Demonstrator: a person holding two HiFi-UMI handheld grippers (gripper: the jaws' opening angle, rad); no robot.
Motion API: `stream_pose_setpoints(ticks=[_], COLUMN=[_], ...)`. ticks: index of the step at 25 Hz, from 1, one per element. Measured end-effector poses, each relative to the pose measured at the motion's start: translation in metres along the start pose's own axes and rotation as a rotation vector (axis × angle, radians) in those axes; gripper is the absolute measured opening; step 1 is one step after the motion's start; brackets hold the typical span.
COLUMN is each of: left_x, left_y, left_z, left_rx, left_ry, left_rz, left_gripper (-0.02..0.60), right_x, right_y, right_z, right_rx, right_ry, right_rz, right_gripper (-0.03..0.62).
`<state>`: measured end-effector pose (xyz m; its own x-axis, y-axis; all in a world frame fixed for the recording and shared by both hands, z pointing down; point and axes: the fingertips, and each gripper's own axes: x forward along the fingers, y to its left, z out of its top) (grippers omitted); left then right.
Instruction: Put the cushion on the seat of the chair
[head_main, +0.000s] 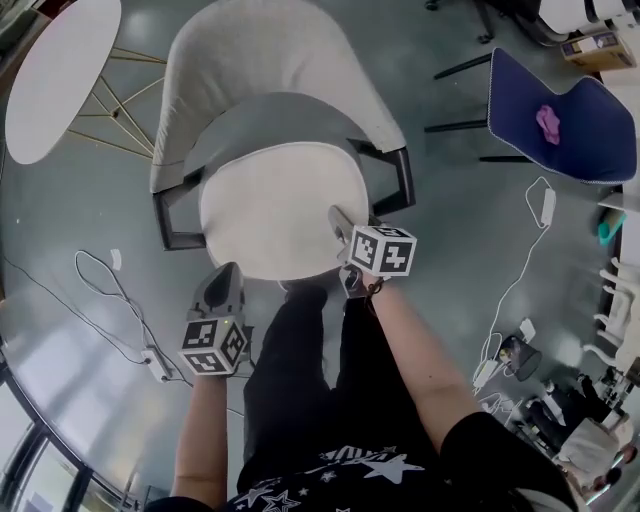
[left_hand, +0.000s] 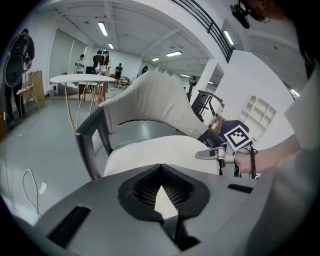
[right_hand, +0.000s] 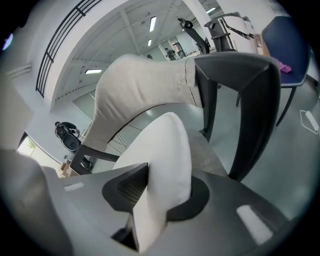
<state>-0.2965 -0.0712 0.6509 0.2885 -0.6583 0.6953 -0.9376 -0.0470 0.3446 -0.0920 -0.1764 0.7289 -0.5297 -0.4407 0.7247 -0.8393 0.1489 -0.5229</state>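
The white cushion (head_main: 270, 210) lies on the seat of the grey chair (head_main: 260, 60), inside its dark arm frame (head_main: 405, 180). My left gripper (head_main: 222, 275) is at the cushion's front left edge. In the left gripper view a white sliver of the cushion (left_hand: 160, 150) is pinched between the closed pads of that gripper (left_hand: 161, 172). My right gripper (head_main: 342, 252) is at the front right edge. In the right gripper view the cushion (right_hand: 165, 145) bunches thickly between the jaws of that gripper (right_hand: 167, 175), which grip it. The right gripper (left_hand: 207, 155) also shows across the cushion.
A round white table (head_main: 60, 75) stands at the back left and a blue chair (head_main: 560, 115) with a pink thing (head_main: 548, 122) at the right. Cables (head_main: 110, 290) and a power strip (head_main: 158, 365) lie on the floor. The person's legs (head_main: 300, 370) are just before the chair.
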Motion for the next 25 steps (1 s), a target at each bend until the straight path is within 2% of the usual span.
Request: stream_pose_setpoints(ticks=[5, 8, 12, 17, 20, 25], left_x=[0.023, 0.032, 0.035, 0.033, 0.033, 0.026], left_y=[-0.001, -0.005, -0.013, -0.017, -0.022, -0.034], left_z=[-0.011, -0.017, -0.027, -0.034, -0.031, -0.014], left_rx=[0.007, 0.015, 0.021, 0.037, 0.036, 0.051], left_ry=[0.024, 0.040, 0.061, 0.084, 0.080, 0.054], left_rz=[-0.010, -0.016, -0.028, -0.038, -0.046, -0.061], left_gripper=[0.008, 0.008, 0.008, 0.008, 0.008, 0.008], right_x=[0.017, 0.026, 0.033, 0.026, 0.011, -0.020], right_y=[-0.028, -0.042, -0.060, -0.063, -0.065, -0.045], right_z=[-0.009, -0.014, -0.020, -0.025, -0.023, -0.026], right_rx=[-0.069, -0.069, -0.055, -0.119, -0.138, -0.134], right_ry=[0.022, 0.046, 0.063, 0.069, 0.050, 0.054], right_rz=[-0.079, -0.126, -0.160, -0.177, -0.205, -0.175], right_gripper=[0.154, 0.180, 0.281, 0.350, 0.351, 0.351])
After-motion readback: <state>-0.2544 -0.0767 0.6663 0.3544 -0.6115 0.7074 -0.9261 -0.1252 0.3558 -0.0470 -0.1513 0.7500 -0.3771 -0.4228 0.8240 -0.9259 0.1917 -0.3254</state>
